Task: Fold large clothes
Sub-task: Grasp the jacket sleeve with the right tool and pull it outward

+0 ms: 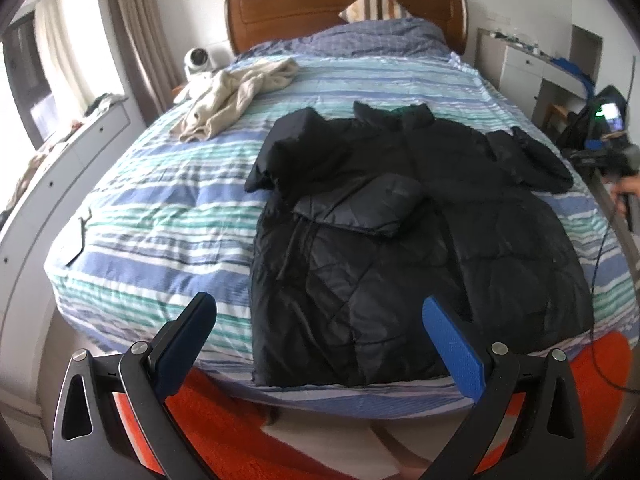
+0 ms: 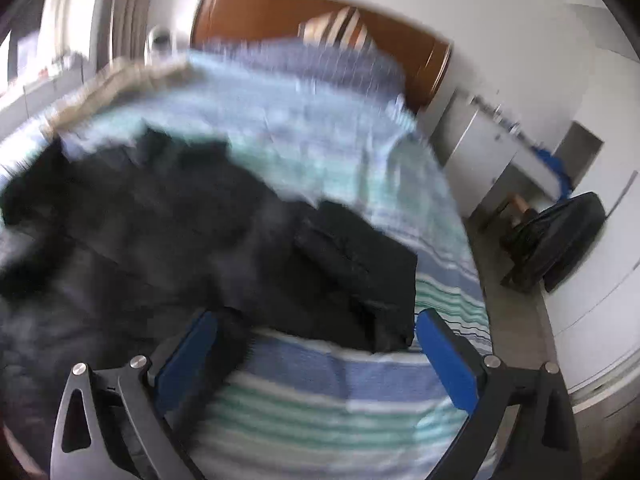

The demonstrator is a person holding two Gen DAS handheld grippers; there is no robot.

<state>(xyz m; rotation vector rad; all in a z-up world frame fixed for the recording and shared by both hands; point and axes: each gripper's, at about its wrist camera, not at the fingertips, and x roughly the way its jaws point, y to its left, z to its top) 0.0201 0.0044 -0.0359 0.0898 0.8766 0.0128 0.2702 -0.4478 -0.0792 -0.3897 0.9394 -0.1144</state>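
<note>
Jacket [image 1: 384, 240], black and quilted, lies spread on the right half of the bed [image 1: 160, 208], collar toward the headboard [image 1: 344, 8] and hem right at the foot edge, just short of hanging over. One sleeve is folded in across its chest; the other sleeve [image 2: 360, 272] reaches toward the bed's right edge, its cuff near the rim but still on the cover. Left of the jacket a broad strip of striped cover lies bare down to the foot edge. Farther up on the left side sits one beige garment [image 1: 236, 96], crumpled, well apart from the jacket. Two pillows rest at the headboard: one blue checked, one striped behind it.

Left hand-held gripper [image 1: 320, 316] hangs over the foot of the bed above the hem, jaws wide apart and gripping nothing. Right hand-held gripper [image 2: 316, 332], in a blurred view, hangs over the right edge just beside the sleeve cuff, jaws also spread and empty.

Orange rug [image 1: 224, 416] covers the floor below the foot edge. A white cabinet [image 2: 492, 148] stands beyond the narrow aisle along the bed's right side.
</note>
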